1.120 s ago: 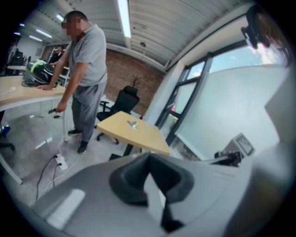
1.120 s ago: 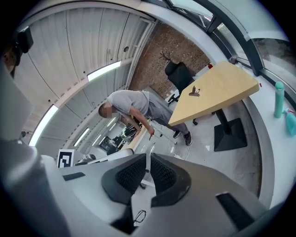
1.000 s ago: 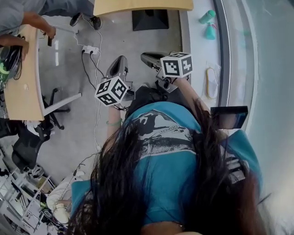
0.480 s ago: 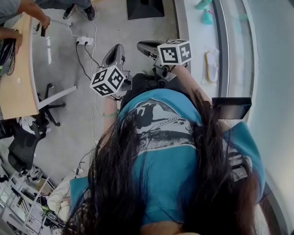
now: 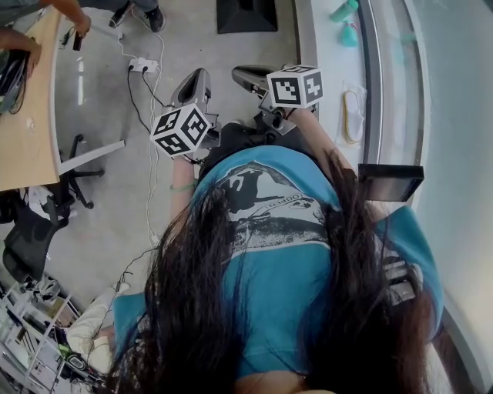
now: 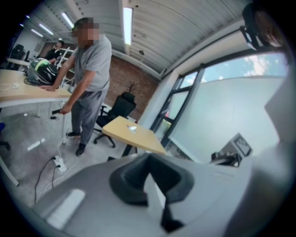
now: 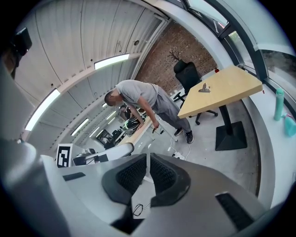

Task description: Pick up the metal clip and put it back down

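Observation:
A small metal clip [image 7: 204,88] lies on a pale wooden table [image 7: 231,90] across the room; in the left gripper view a small pale object [image 6: 132,129] lies on that table [image 6: 138,139]. Both grippers are held up in front of the person, far from the table. My left gripper [image 6: 149,159] has its dark pads together and holds nothing. My right gripper [image 7: 148,157] is shut, with only a thin slit between its ribbed pads and nothing in it. In the head view the left gripper [image 5: 196,83] and right gripper [image 5: 248,77] point away over the floor.
A person in a grey shirt [image 7: 138,95] leans on a long desk [image 5: 23,115]. A power strip with cables [image 5: 142,68] lies on the floor. An office chair [image 5: 31,231], the table's black base [image 5: 246,14], teal bottles [image 5: 344,11] on the window sill and a dark screen [image 5: 389,181] are nearby.
The head view has drifted, so the wooden table's edge has slid out at the top. Both grippers keep almost the same place and stay closed.

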Demonstrator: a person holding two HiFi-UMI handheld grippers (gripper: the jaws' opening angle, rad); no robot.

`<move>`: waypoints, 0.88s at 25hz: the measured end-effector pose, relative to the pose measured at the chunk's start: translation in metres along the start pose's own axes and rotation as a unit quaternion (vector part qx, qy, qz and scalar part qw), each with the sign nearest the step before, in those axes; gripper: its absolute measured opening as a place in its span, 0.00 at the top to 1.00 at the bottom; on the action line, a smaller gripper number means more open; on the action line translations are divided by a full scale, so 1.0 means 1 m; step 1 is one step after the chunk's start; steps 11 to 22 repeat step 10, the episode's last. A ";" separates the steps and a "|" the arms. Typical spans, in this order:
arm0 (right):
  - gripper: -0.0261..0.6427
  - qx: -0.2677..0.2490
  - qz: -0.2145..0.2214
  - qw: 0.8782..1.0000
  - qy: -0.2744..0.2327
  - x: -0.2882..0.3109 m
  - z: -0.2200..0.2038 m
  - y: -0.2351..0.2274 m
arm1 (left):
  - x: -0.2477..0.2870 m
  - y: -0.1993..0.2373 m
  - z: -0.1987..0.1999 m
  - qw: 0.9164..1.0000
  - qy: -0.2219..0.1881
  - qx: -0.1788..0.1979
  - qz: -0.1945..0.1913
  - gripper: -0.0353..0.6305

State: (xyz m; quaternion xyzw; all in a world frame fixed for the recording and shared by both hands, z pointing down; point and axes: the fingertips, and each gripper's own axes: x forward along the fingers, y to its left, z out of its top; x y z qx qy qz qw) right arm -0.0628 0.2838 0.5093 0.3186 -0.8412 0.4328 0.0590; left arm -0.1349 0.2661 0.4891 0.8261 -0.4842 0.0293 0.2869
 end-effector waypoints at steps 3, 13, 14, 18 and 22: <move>0.91 -0.001 0.001 1.000 0.001 0.000 0.000 0.000 | -0.002 -0.002 0.001 1.000 -0.006 0.004 0.001 0.94; 0.91 0.002 0.004 1.000 -0.003 -0.004 0.004 0.009 | -0.011 -0.010 0.004 1.000 -0.005 0.005 -0.003 0.94; 0.91 0.002 0.004 1.000 -0.003 -0.004 0.004 0.009 | -0.011 -0.010 0.004 1.000 -0.005 0.005 -0.003 0.94; 0.91 0.002 0.004 1.000 -0.003 -0.004 0.004 0.009 | -0.011 -0.010 0.004 1.000 -0.005 0.005 -0.003 0.94; 0.91 0.002 0.004 1.000 -0.003 -0.004 0.004 0.009 | -0.011 -0.010 0.004 1.000 -0.005 0.005 -0.003 0.94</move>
